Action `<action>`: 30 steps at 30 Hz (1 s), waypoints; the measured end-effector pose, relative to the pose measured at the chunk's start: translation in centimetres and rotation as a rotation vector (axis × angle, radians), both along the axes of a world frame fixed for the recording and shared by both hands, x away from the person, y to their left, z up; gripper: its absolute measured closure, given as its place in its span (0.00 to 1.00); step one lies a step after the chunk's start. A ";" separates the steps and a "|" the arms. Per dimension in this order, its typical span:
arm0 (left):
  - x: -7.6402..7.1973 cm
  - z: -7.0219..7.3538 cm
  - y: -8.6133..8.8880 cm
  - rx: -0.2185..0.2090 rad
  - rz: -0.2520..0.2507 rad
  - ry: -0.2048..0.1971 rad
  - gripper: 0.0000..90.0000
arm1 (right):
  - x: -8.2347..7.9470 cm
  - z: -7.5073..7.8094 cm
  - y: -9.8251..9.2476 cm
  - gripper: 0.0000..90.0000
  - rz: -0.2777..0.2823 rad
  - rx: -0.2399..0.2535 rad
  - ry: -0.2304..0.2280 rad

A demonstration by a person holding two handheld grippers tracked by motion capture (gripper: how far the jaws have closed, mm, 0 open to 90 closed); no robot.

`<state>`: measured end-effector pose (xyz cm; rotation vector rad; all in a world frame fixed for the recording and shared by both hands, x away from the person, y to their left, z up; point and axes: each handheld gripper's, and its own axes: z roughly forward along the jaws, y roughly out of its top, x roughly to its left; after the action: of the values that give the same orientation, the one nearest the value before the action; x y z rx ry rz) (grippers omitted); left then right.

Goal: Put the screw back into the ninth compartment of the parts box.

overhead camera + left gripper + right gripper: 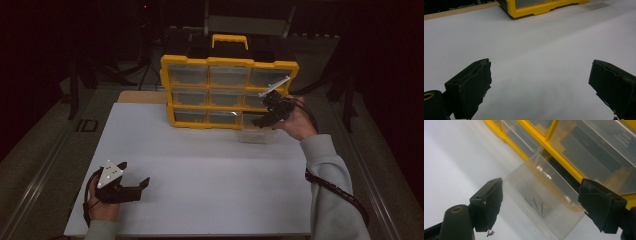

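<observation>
Tongs (539, 202) agape over clear drawer (544, 200), nails inside.

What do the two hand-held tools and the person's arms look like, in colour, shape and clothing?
Both tools are black with two blocky, rough-edged jaws. The left tool carries a pale grey three-cornered plate with small dark holes. The right tool has a similar plate and a black ribbed cable trailing along the forearm. The person wears light grey sleeves.

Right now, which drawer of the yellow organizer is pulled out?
The bottom-right clear drawer, pulled out onto the table below the open right gripper; the other drawers sit flush in the yellow organizer.
</observation>
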<state>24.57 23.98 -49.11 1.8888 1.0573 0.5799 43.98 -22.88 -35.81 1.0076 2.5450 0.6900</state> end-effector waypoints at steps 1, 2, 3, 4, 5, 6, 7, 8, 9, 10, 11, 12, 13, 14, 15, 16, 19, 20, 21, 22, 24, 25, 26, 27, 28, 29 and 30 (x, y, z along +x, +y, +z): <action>0.0 0.0 0.0 0.000 0.000 -0.001 0.05 | -0.1 0.0 0.0 0.22 -0.002 0.001 -0.009; 0.0 0.0 0.0 0.000 0.000 -0.001 0.05 | -0.1 -0.1 0.0 0.22 -0.005 0.008 -0.013; 0.0 0.0 0.0 0.001 0.000 -0.001 0.05 | -0.2 -0.1 0.0 0.22 -0.007 0.020 -0.018; 0.0 0.0 0.0 0.000 0.001 0.000 0.05 | -0.2 -0.1 0.0 0.22 -0.009 0.029 -0.021; 0.0 0.0 0.0 0.000 0.001 0.000 0.05 | -0.3 -0.2 0.0 0.22 -0.011 0.032 -0.024; 0.0 0.0 0.0 0.000 0.001 0.000 0.05 | -0.3 -0.2 0.0 0.21 -0.011 0.037 -0.027; 0.0 0.0 0.0 0.000 0.001 0.000 0.05 | -0.3 -0.3 0.0 0.21 -0.011 0.042 -0.029; 0.0 0.0 0.0 -0.001 0.001 0.000 0.05 | -0.4 -0.3 0.1 0.21 -0.011 0.044 -0.032; 0.0 0.0 0.0 -0.001 0.002 0.001 0.05 | -0.4 -0.4 0.1 0.21 -0.012 0.047 -0.032; 0.0 0.0 0.0 0.000 0.002 0.000 0.05 | -0.5 -0.4 0.1 0.21 -0.011 0.051 -0.035; 0.0 0.0 0.0 0.000 0.001 -0.001 0.05 | -0.5 -0.4 0.1 0.21 -0.011 0.057 -0.039; 0.0 0.0 0.0 0.000 0.000 -0.001 0.05 | -0.6 -0.4 0.1 0.21 -0.013 0.060 -0.041; 0.0 0.0 0.0 0.001 0.001 -0.001 0.05 | -0.6 -0.4 0.1 0.21 -0.014 0.065 -0.045; 0.0 0.0 0.0 0.000 0.001 -0.001 0.05 | -0.7 -0.4 0.1 0.21 -0.014 0.070 -0.049; 0.0 0.0 0.0 0.001 0.000 -0.001 0.05 | -0.8 -0.5 0.1 0.21 -0.013 0.075 -0.053; 0.0 0.0 0.0 0.001 0.001 -0.002 0.05 | -0.9 -0.5 0.1 0.21 -0.013 0.081 -0.058; 0.0 0.0 0.0 -0.001 -0.001 -0.002 0.05 | -1.1 -0.7 0.2 0.21 -0.017 0.092 -0.065; 0.0 0.0 0.0 0.000 0.000 -0.001 0.05 | -1.2 -0.7 0.2 0.21 -0.017 0.096 -0.068; 0.0 0.0 0.0 -0.001 0.001 0.000 0.05 | -1.2 -0.8 0.2 0.21 -0.015 0.102 -0.068; 0.0 0.0 0.0 -0.002 0.002 0.000 0.05 | -1.3 -0.9 0.3 0.21 -0.012 0.103 -0.067; 0.1 0.0 0.0 -0.001 0.002 0.001 0.05 | -1.4 -1.1 0.4 0.21 -0.010 0.103 -0.067; 0.1 -0.1 0.0 -0.002 0.003 0.001 0.05 | -1.4 -1.2 0.4 0.21 -0.011 0.106 -0.067; 0.1 -0.1 0.0 0.001 0.002 0.003 0.05 | -1.4 -1.3 0.4 0.21 -0.009 0.109 -0.067; 0.1 -0.1 0.0 0.001 0.001 0.002 0.05 | -1.4 -1.4 0.4 0.21 -0.008 0.110 -0.066; 0.1 -0.1 -0.1 -0.001 0.002 0.001 0.05 | -1.4 -1.5 0.4 0.21 -0.010 0.112 -0.065; 0.0 0.0 -0.1 -0.001 0.002 0.001 0.05 | -1.5 -1.5 0.4 0.21 -0.011 0.115 -0.067; 0.0 -0.1 0.0 -0.001 0.002 0.001 0.05 | -1.5 -1.6 0.4 0.21 -0.008 0.116 -0.069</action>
<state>24.62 23.94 -49.17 1.8878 1.0597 0.5800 42.44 -22.51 -37.40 1.0117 2.4641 0.8643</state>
